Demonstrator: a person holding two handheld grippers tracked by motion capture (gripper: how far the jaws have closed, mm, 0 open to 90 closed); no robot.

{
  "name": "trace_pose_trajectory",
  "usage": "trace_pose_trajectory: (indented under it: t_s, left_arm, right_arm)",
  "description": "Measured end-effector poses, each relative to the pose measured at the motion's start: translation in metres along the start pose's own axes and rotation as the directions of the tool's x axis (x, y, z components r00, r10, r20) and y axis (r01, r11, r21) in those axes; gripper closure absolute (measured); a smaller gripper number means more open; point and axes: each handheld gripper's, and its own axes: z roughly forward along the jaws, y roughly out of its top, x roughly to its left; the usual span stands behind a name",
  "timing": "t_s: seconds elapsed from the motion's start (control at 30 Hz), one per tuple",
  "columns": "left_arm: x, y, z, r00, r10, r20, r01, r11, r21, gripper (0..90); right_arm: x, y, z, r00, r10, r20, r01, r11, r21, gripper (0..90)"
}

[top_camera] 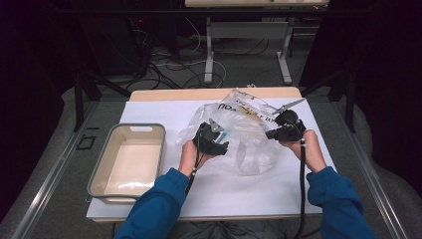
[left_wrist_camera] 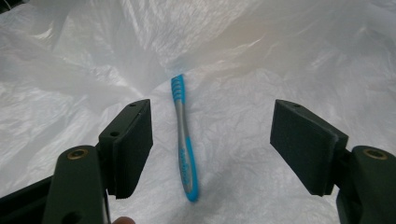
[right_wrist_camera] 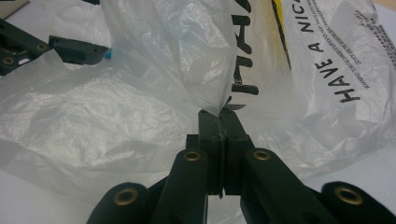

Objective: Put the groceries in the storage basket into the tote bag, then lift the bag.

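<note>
Clear plastic bag [top_camera: 239,139] with toothbrush [left_wrist_camera: 183,140] inside, on worktop.
Bag: crumpled, translucent, black lettering, lying toward the worktop's far edge, right of centre. Toothbrush: blue and grey, flat on the bag's inner film, ribbed end pointing deeper in.

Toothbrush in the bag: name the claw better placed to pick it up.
Left. The left claw stands open astride the toothbrush; the right claw is shut on the plastic bag.
</note>
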Motion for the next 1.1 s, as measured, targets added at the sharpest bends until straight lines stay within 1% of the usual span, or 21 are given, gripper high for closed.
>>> trace_pose_trajectory:
  t_s: [0.03, 0.1, 0.13, 0.17, 0.2, 0.23, 0.3, 0.33, 0.37, 0.4, 0.43, 0.47, 0.53, 0.6, 0.7, 0.73, 0.8, 0.83, 0.9, 1.0, 1.1]
  left_arm:
    - [-0.002, 0.000, -0.001, 1.0000, 0.009, -0.002, -0.009, 1.0000, -0.001, 29.0]
    - [-0.004, -0.001, -0.007, 0.9998, 0.018, 0.011, -0.018, 0.9997, 0.014, 26.6]
    - [-0.005, -0.002, -0.009, 0.9996, 0.028, 0.002, -0.028, 0.9995, 0.016, 25.7]
    - [-0.006, -0.004, -0.013, 0.9996, 0.028, 0.005, -0.028, 0.9994, 0.018, 24.7]
    - [-0.006, -0.007, -0.016, 0.9992, 0.039, 0.009, -0.039, 0.9988, 0.029, 24.2]
    - [-0.008, -0.010, -0.019, 0.9993, 0.035, 0.014, -0.035, 0.9987, 0.036, 23.7]
    - [-0.009, -0.016, -0.023, 0.9984, 0.054, 0.012, -0.055, 0.9975, 0.045, 22.5]
    - [-0.010, -0.019, -0.025, 0.9985, 0.052, 0.014, -0.053, 0.9969, 0.057, 22.0]
    - [-0.010, -0.022, -0.028, 0.9979, 0.060, 0.026, -0.061, 0.9957, 0.069, 21.4]
    - [-0.010, -0.024, -0.029, 0.9978, 0.062, 0.023, -0.063, 0.9954, 0.073, 20.9]
    - [-0.011, -0.026, -0.031, 0.9979, 0.059, 0.028, -0.061, 0.9951, 0.078, 20.7]
    - [-0.011, -0.028, -0.032, 0.9980, 0.058, 0.023, -0.060, 0.9952, 0.078, 20.3]
    - [-0.009, -0.030, -0.035, 0.9979, 0.059, 0.027, -0.061, 0.9942, 0.089, 19.7]
    - [-0.009, -0.032, -0.037, 0.9982, 0.056, 0.020, -0.058, 0.9948, 0.084, 19.2]
    - [-0.009, -0.035, -0.041, 0.9983, 0.053, 0.023, -0.055, 0.9942, 0.092, 18.8]
    - [-0.009, -0.036, -0.043, 0.9977, 0.065, 0.021, -0.067, 0.9928, 0.100, 18.7]
    - [-0.009, -0.037, -0.048, 0.9978, 0.058, 0.034, -0.061, 0.9921, 0.109, 18.4]
    - [-0.009, -0.037, -0.050, 0.9972, 0.069, 0.027, -0.072, 0.9911, 0.112, 18.3]
    - [-0.008, -0.038, -0.053, 0.9971, 0.066, 0.038, -0.070, 0.9897, 0.124, 17.5]
    - [-0.005, -0.040, -0.058, 0.9974, 0.061, 0.036, -0.066, 0.9871, 0.146, 16.9]
    - [-0.002, -0.040, -0.065, 0.9977, 0.060, 0.032, -0.064, 0.9859, 0.155, 16.4]
  right_arm:
    - [0.000, 0.000, 0.000, 1.0000, 0.002, -0.001, -0.002, 1.000, 0.001, 90.0]
    - [-0.001, -0.001, -0.001, 1.0000, 0.000, 0.001, 0.000, 1.000, -0.001, 90.0]
    - [-0.002, -0.001, -0.001, 1.0000, -0.002, 0.000, 0.002, 1.000, -0.006, 90.0]
    - [-0.002, -0.001, -0.001, 1.0000, -0.001, 0.002, 0.001, 1.000, -0.005, 90.0]
    - [-0.003, -0.001, -0.001, 1.0000, -0.002, 0.004, 0.002, 1.000, -0.005, 90.0]
    - [-0.003, -0.001, -0.001, 1.0000, 0.000, 0.004, 0.000, 1.000, -0.002, 90.0]
    - [-0.002, -0.001, 0.000, 1.0000, 0.000, 0.004, 0.000, 1.000, -0.001, 90.0]
    - [-0.002, -0.001, 0.001, 1.0000, 0.000, 0.007, 0.000, 1.000, -0.002, 90.0]
    - [-0.001, -0.001, 0.000, 1.0000, -0.004, 0.005, 0.004, 1.000, 0.000, 90.0]
    - [0.000, -0.001, 0.000, 1.0000, 0.002, 0.004, -0.002, 1.000, 0.002, 90.0]
    - [0.000, 0.000, 0.000, 1.0000, 0.005, 0.006, -0.005, 1.000, 0.005, 90.0]
    - [0.000, 0.000, 0.000, 1.0000, -0.001, 0.007, 0.001, 1.000, 0.000, 90.0]
    - [0.000, 0.000, 0.000, 1.0000, 0.001, 0.007, -0.001, 1.000, 0.002, 90.0]
    - [0.000, 0.000, 0.000, 1.0000, 0.006, 0.006, -0.006, 1.000, 0.002, 90.0]
    - [0.000, -0.001, 0.000, 1.0000, 0.001, 0.004, -0.001, 1.000, -0.001, 90.0]
    - [0.000, -0.001, 0.000, 1.0000, 0.001, 0.002, -0.001, 1.000, -0.001, 90.0]
    - [-0.001, -0.001, 0.000, 1.0000, -0.004, 0.003, 0.004, 1.000, -0.001, 90.0]
    - [-0.001, -0.001, 0.000, 1.0000, -0.005, 0.003, 0.005, 1.000, 0.000, 90.0]
    - [-0.001, -0.001, 0.000, 1.0000, -0.006, 0.004, 0.006, 1.000, -0.001, 90.0]
    - [-0.001, -0.001, -0.001, 1.0000, -0.002, 0.003, 0.002, 1.000, 0.001, 90.0]
    - [-0.001, -0.001, -0.001, 1.0000, -0.005, 0.008, 0.005, 1.000, -0.001, 90.0]
